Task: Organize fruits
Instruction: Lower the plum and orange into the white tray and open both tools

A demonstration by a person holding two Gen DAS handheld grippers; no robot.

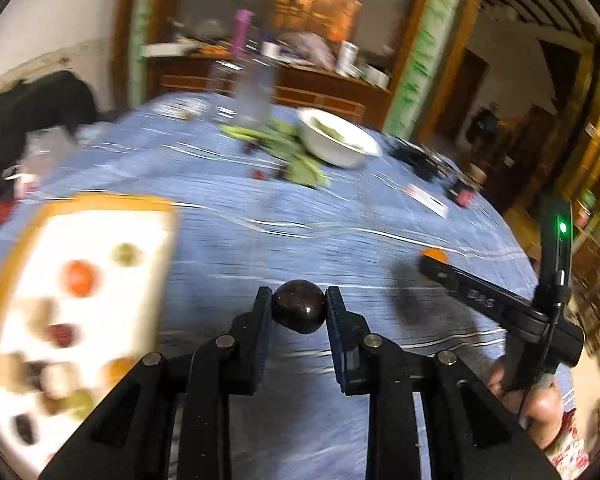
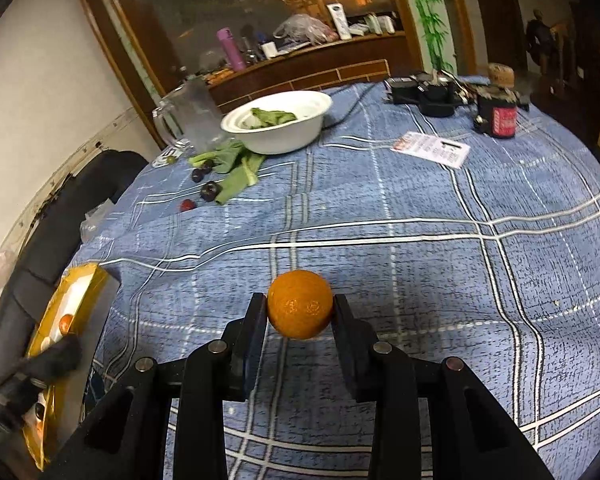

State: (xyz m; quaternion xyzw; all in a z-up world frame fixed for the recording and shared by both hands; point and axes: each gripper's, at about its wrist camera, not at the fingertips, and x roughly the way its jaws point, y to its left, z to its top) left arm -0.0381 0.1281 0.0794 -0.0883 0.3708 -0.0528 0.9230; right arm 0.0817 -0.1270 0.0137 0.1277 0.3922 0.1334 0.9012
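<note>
1. Left wrist view shows your left gripper [image 1: 299, 307] closed to the width of a dark plum [image 1: 299, 307], with both pads against its sides and the fruit held above the blue checked tablecloth [image 1: 260, 208]
2. Your right gripper [image 2: 300, 309] is closed about as far on an orange [image 2: 300, 309], pinched across its middle and clear of the cloth
3. The tray with the yellow rim [image 1: 100, 199] lies to the left of the plum, blurred, and already holds several fruits; it looks like the place where both pieces belong
4. Judge the plum as smooth, glossy and soft under the skin, so it may slip or bruise. Keep the pads on its widest part and squeeze no harder
5. The orange looks firmer, with a dimpled peel that should give the pads more bite, but it is round and would likely roll when set down
6. More small dark fruits [image 2: 209, 190] and a red one [image 2: 187, 204] lie loose beside the green leaves [image 2: 236, 172] near the white bowl [image 2: 278, 128]. Take each across its widest part, and gently
</note>
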